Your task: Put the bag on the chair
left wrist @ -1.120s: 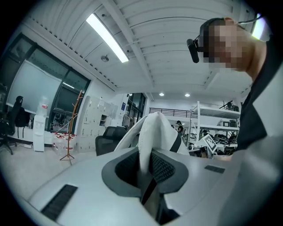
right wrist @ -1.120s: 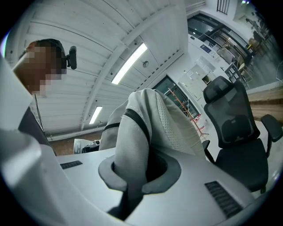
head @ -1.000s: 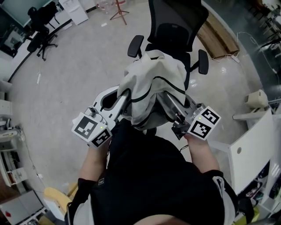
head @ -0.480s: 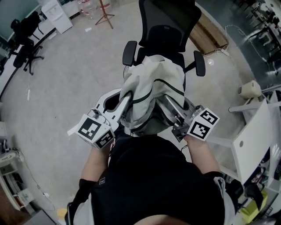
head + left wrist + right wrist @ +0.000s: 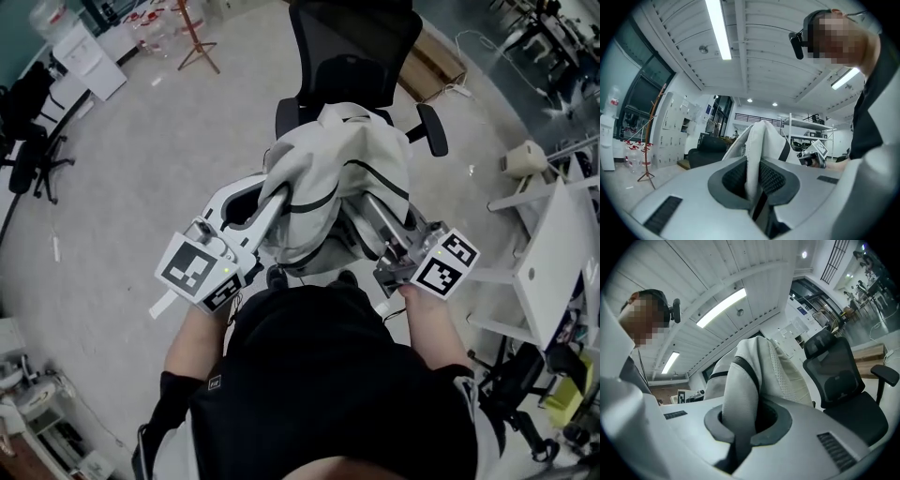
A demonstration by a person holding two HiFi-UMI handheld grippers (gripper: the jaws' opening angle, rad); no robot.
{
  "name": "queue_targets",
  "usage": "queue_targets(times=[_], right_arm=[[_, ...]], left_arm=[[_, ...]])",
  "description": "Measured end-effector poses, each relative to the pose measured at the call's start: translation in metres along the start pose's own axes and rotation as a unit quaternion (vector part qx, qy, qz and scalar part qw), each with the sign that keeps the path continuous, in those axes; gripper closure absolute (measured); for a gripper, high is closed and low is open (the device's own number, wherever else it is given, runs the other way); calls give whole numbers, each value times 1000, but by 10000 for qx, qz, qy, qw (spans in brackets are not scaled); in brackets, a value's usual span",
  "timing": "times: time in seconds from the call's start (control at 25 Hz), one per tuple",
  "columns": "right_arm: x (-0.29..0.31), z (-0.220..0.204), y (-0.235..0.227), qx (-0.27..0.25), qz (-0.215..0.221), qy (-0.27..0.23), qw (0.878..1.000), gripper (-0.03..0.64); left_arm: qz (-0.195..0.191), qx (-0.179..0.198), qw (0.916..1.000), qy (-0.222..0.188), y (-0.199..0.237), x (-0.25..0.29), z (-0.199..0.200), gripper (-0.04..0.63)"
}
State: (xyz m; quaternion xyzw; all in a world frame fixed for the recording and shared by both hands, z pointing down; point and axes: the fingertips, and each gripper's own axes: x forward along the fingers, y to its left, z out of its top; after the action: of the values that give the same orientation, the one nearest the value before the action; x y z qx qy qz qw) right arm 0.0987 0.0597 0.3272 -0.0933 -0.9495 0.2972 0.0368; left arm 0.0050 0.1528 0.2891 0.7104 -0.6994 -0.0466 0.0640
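Note:
A white fabric bag [image 5: 333, 183] with black trim hangs in the air between both grippers, in front of a black mesh office chair [image 5: 352, 56]. My left gripper [image 5: 272, 202] is shut on the bag's left side; cloth [image 5: 757, 157] is pinched between its jaws. On the bag's right side my right gripper [image 5: 367, 208] is shut too, with fabric [image 5: 740, 404] squeezed in its jaws. The chair [image 5: 843, 385] stands just beyond the bag, and the bag covers most of its seat in the head view.
White desks [image 5: 553, 272] stand at the right. A red coat stand [image 5: 192, 42] and white cabinets [image 5: 80, 61] are far left, with other black chairs [image 5: 23, 131] at the left edge. Wooden boards [image 5: 431, 61] lie behind the chair. Grey floor spreads to the left.
The bag and both grippers have come a little closer to the chair and risen slightly in the view. Both grips on the bag are unchanged.

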Motion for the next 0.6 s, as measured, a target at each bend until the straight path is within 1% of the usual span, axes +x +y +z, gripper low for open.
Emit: queue_targets(times=[0.16, 0.36, 0.48, 0.6], right_arm=[[28, 7, 9, 5, -161, -189, 9997, 583], [47, 14, 9, 58, -234, -261, 9994, 583], [61, 23, -4, -74, -267, -205, 9994, 583], [69, 40, -26, -178, -258, -189, 9993, 583]], left_arm=[[-290, 13, 9996, -61, 32, -5, 19, 540], [-462, 74, 9989, -80, 55, 5, 31, 540], [-492, 26, 9987, -110, 73, 17, 34, 540], [-480, -49, 9988, -111, 86, 42, 35, 540]])
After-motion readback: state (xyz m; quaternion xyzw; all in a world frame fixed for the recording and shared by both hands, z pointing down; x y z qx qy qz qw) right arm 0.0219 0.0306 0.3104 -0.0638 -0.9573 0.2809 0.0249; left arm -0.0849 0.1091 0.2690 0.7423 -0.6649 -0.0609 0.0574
